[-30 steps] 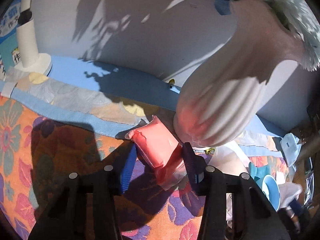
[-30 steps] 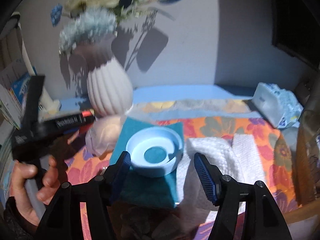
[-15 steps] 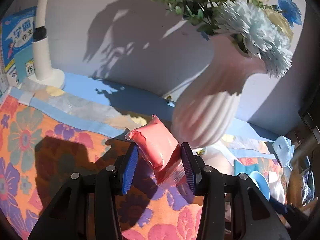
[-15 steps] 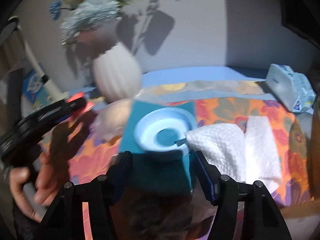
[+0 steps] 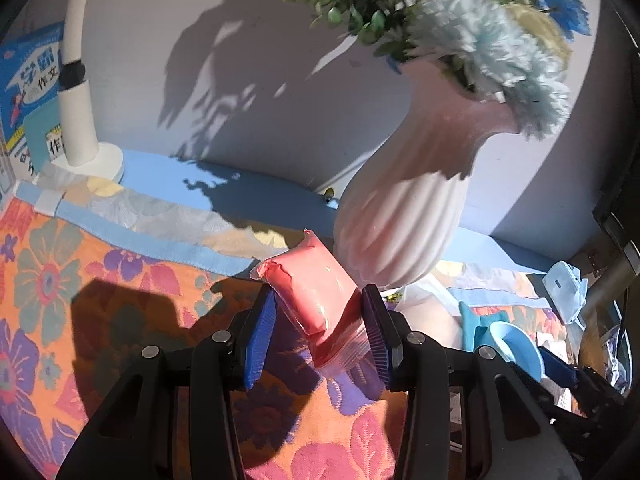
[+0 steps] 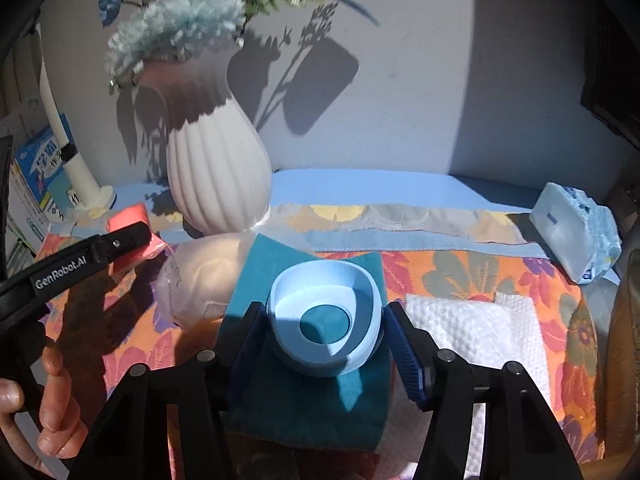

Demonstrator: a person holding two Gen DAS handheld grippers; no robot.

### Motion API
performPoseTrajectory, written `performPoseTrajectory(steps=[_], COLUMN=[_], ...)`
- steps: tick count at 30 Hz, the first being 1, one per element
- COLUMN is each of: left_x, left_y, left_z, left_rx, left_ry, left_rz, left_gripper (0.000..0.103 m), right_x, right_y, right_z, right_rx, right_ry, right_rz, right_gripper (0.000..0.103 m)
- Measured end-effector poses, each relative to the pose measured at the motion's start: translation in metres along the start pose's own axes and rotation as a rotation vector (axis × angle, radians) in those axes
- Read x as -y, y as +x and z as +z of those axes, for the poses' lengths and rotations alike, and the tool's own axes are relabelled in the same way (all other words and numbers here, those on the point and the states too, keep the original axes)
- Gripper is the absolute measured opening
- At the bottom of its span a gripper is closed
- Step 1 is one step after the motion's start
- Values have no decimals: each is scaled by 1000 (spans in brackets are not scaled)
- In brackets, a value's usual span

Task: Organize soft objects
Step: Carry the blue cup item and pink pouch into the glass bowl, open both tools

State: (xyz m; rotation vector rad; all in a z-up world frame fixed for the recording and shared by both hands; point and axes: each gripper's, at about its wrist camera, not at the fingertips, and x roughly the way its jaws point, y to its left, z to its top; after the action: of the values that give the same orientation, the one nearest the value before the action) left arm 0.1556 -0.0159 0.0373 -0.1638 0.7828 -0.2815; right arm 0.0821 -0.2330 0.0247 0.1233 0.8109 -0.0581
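My left gripper (image 5: 318, 332) is shut on a pink soft packet (image 5: 316, 292) and holds it tilted above the flowered tablecloth (image 5: 100, 280), just left of the white ribbed vase (image 5: 404, 216). In the right wrist view that packet (image 6: 128, 216) shows at the left behind a left finger (image 6: 120, 244). My right gripper (image 6: 324, 344) straddles a light-blue ring-shaped cup (image 6: 324, 312) lying on a folded teal cloth (image 6: 312, 400). Its jaws are closing, and its pads stand close beside the cup's sides.
A pale translucent pouch (image 6: 200, 276) lies left of the teal cloth, a white towel (image 6: 472, 320) to its right. A tissue pack (image 6: 572, 232) sits far right. A white lamp stand (image 5: 80, 120) and books (image 5: 28, 80) stand at the left wall. A person's hand (image 6: 48, 400) grips the left tool.
My left gripper has risen with the pink packet, away from the cloth. My right gripper has come forward over the blue cup and its jaws have narrowed around it.
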Motion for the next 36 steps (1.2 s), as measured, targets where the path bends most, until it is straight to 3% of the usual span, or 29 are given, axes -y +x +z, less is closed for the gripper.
performPoseTrajectory(steps=[8, 15, 19, 25, 31, 36], left_x=[6, 4, 1, -4, 2, -1], left_y=[-56, -107, -119, -122, -123, -125], left_z=[-40, -96, -123, -143, -148, -149], left_rx=[-34, -73, -82, -86, -72, -78], left_ry=[47, 64, 60, 11, 30, 24], left_rz=[0, -6, -20, -65, -77, -78], left_gripper=[40, 40, 40, 40, 40, 40], right_x=[-6, -34, -43, -34, -32, -43], right_y=[-73, -114, -117, -117, -113, -109], right_z=[-22, -74, -119, -159, -168, -166], right_rx=[59, 18, -36, -94, -120, -118], right_ry=[-6, -51, -66, -27, 21, -6], right_rz=[108, 193, 198, 189, 189, 134], right_gripper=[59, 59, 59, 60, 66, 69])
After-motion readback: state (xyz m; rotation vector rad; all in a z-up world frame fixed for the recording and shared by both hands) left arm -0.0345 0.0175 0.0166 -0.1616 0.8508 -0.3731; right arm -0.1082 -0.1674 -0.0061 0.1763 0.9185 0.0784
